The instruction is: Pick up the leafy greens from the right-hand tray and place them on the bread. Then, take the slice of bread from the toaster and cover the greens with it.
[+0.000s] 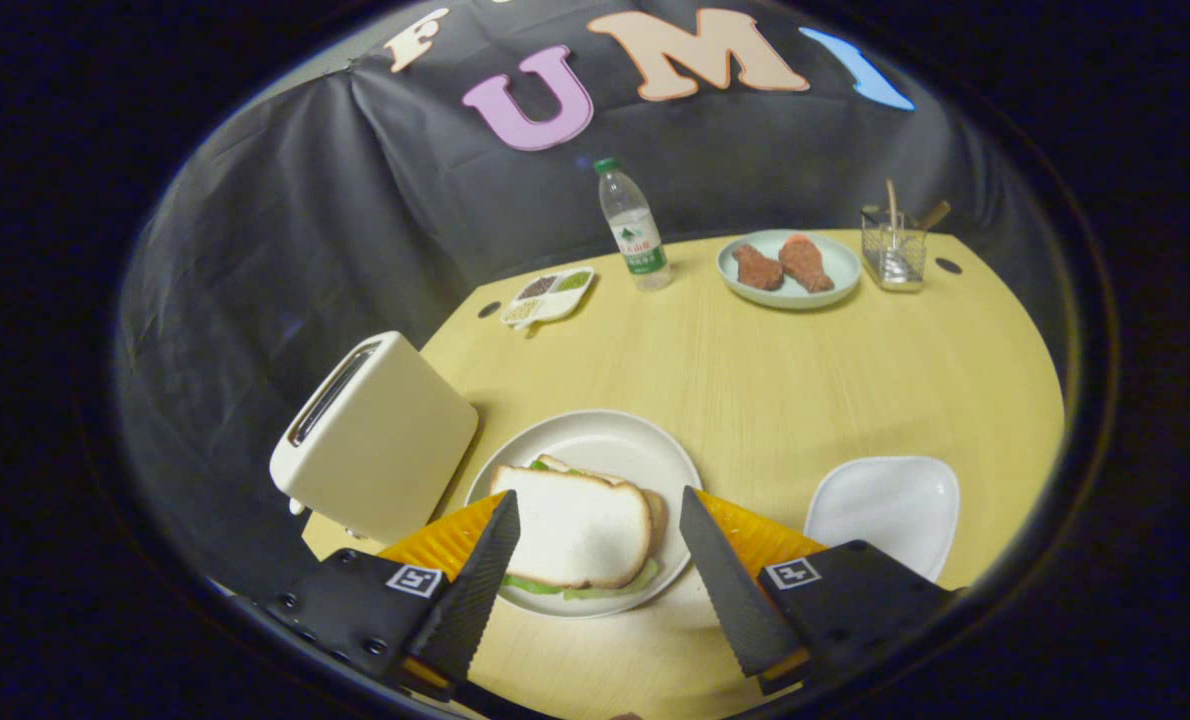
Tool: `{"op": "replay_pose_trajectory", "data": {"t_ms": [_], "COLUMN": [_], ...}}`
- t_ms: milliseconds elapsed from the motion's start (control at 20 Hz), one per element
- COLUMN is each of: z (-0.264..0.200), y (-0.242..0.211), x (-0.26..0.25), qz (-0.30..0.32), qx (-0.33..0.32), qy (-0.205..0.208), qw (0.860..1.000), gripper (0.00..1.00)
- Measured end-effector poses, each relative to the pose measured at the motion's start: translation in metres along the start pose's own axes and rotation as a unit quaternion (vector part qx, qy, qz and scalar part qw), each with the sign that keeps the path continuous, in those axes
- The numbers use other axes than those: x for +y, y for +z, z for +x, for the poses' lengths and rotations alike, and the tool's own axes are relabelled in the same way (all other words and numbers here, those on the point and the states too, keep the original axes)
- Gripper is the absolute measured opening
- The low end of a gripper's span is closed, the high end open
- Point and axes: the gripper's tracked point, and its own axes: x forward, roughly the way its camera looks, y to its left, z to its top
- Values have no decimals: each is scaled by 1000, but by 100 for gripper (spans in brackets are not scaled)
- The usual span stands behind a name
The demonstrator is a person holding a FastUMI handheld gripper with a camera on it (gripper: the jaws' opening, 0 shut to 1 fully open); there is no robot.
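On the counter (pixel 755 380) the top bread slice (pixel 575 525) covers the greens (pixel 580 590), claw (pixel 600 540) spread wide, seemingly empty, job apparently done.

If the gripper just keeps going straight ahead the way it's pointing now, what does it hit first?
Most likely the top slice of bread on the round plate. The gripper is open, with the sandwich lying between its fingers. Its height above the bread is hard to judge.

White bread (pixel 572 525) over green leaves (pixel 595 592) between the spread fingers (pixel 482 585); cream toaster (pixel 375 440); yellow table (pixel 755 370).
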Motion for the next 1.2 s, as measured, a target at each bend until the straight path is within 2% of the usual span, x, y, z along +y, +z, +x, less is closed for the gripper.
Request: {"op": "replay_pose_trajectory", "data": {"t_ms": [250, 450, 600, 900, 1100, 1200], "z": [-45, -84, -114, -177, -200, -203], "y": [57, 93, 119, 164, 192, 199], "x": [-6, -15, -28, -36, -30, -31], "qz": [-57, -73, -85, -110, -118, -111], "qx": [-94, -157, -207, -290, -335, -349], "qy": [-29, -63, -94, -128, -143, -143], "qw": [994, 983, 970, 942, 924, 920], "gripper": [100, 100, 100, 100, 100, 100]}}
